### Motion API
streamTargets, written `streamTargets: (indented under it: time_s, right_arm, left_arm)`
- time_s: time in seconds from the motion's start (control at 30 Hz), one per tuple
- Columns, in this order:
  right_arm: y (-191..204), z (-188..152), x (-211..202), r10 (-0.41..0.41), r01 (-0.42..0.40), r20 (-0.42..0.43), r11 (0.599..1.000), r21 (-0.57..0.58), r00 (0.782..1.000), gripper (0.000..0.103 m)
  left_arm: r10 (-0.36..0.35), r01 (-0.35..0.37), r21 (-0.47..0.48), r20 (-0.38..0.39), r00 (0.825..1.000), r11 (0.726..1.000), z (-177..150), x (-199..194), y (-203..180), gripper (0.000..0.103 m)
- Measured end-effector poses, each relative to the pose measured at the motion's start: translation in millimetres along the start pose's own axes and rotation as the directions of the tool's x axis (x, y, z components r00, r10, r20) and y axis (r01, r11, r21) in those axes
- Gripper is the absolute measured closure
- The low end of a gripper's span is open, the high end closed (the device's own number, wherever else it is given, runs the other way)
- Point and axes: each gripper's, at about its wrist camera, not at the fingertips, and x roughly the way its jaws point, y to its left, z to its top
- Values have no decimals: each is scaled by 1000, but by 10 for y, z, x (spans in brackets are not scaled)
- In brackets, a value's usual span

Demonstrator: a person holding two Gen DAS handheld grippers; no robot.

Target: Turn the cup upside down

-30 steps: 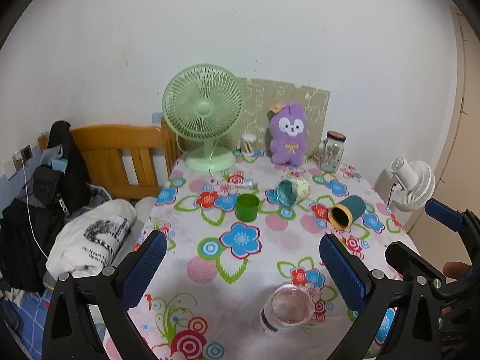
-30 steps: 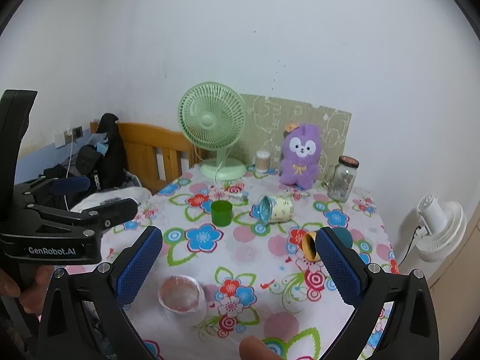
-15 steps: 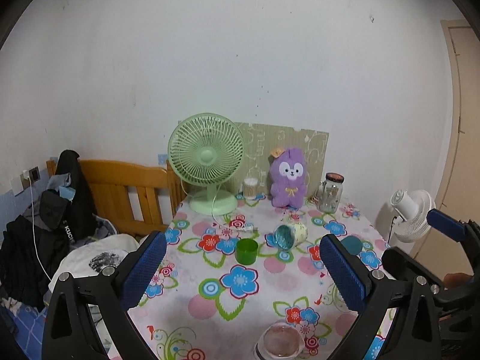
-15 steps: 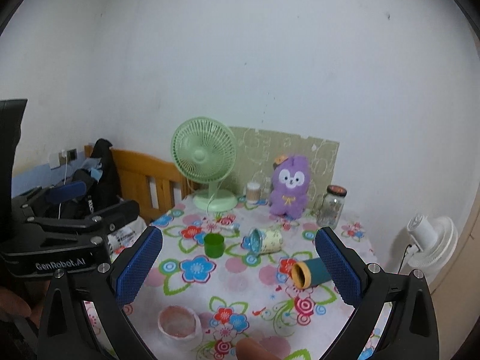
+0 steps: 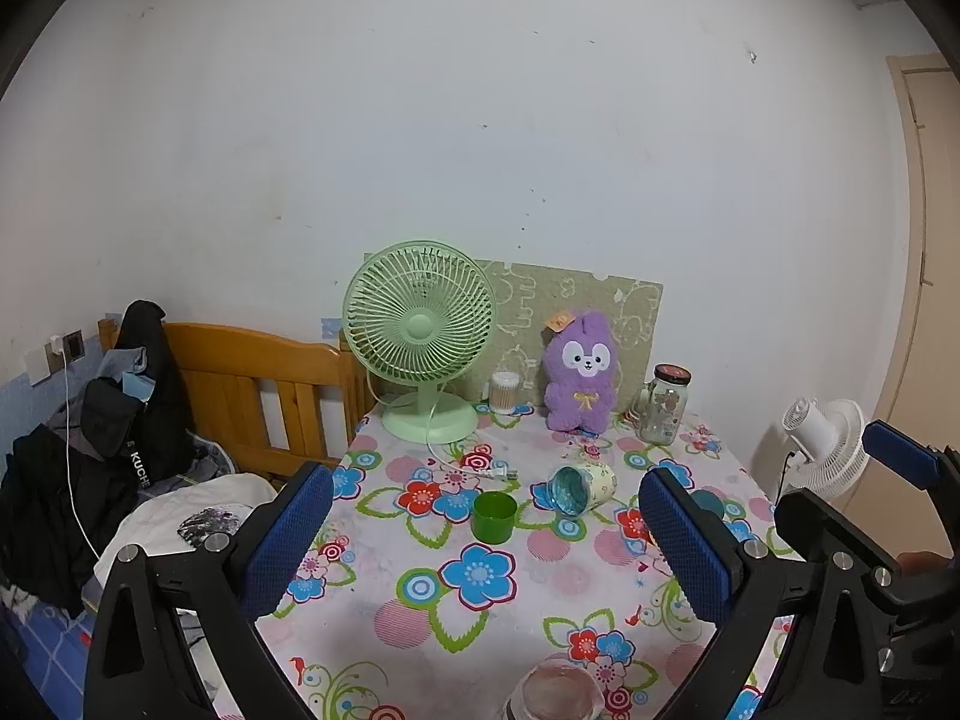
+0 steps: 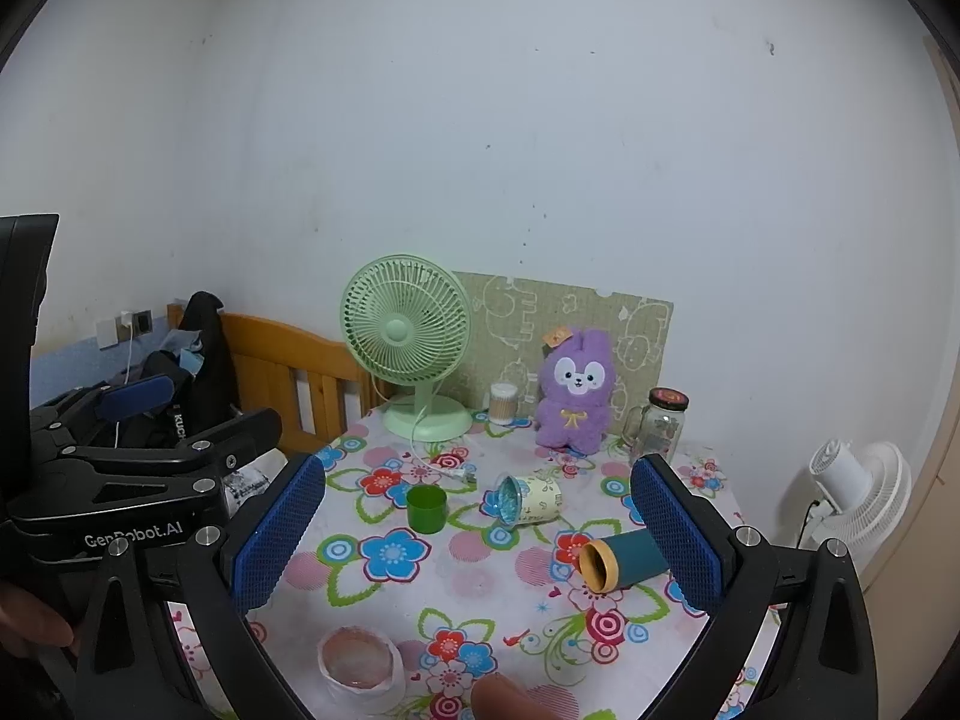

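Frame edge cuts off near clear cup (image 5: 555, 693); left gripper (image 5: 486, 546) and right gripper (image 6: 477, 537) hover, jaws apart, empty.

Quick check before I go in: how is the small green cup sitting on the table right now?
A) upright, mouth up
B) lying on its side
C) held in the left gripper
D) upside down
A: the green cup stands free on the tablecloth, open rim facing up, neither gripper touching it.

White lettering "GenRobot.AI" stands on the black body of the left gripper (image 6: 126, 438), seen from the right wrist view. White letters "KUCH", running vertically and cut off, stand on the black garment (image 5: 147, 420) hung over the wooden bedframe (image 5: 264, 372).
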Motion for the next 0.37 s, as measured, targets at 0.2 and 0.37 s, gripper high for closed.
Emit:
streamTargets:
  time_s: [0.2, 0.37]
  right_arm:
    - [5, 1, 25, 5, -5, -4, 1000, 1, 1000, 0]
    - [-4, -3, 38, 5, -5, -7, 1000, 5, 1000, 0]
  left_arm:
    - [1, -1, 1, 8, 1000, 1000, -2, -9, -12, 0]
    - [1, -1, 8, 10, 1000, 1000, -12, -12, -23, 0]
